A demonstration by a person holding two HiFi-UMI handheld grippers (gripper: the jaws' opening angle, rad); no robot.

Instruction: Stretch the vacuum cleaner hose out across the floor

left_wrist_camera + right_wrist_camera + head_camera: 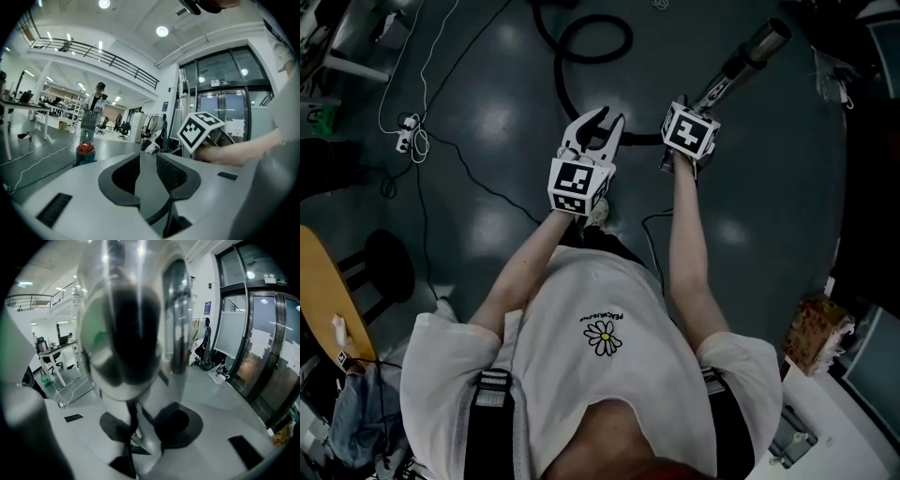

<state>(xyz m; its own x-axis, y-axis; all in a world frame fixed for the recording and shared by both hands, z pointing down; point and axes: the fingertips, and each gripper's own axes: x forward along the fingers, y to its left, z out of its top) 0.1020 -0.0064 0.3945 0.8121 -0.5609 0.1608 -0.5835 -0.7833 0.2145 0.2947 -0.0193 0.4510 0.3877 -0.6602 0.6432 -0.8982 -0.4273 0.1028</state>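
Head view looks steeply down on a dark grey, glossy floor (pixel 506 112) that mirrors the ceiling lights as pale patches. At the left edge a curved wooden tabletop (pixel 323 291) is cut off by the frame, with a black stool (pixel 389 262) just beside it. A white cable (pixel 431 56) runs down to a power strip (pixel 406 139) in the upper left. At top centre the black vacuum cleaner hose (pixel 562 84) lies coiled on the floor, its upper loop cut off by the frame's top edge, and it runs down towards the two grippers. The left gripper (pixel 609 117) hangs near the hose with its jaws apart and nothing between them. The right gripper (pixel 703 103) is clamped on the metal vacuum wand (pixel 741 61), which slants to the upper right. Its marker cube hides where hose and wand meet. Left gripper view shows a bright hall with glass doors and a red vacuum cleaner (pixel 85 151) well away at the left. Right gripper view is mostly filled by the blurred wand.
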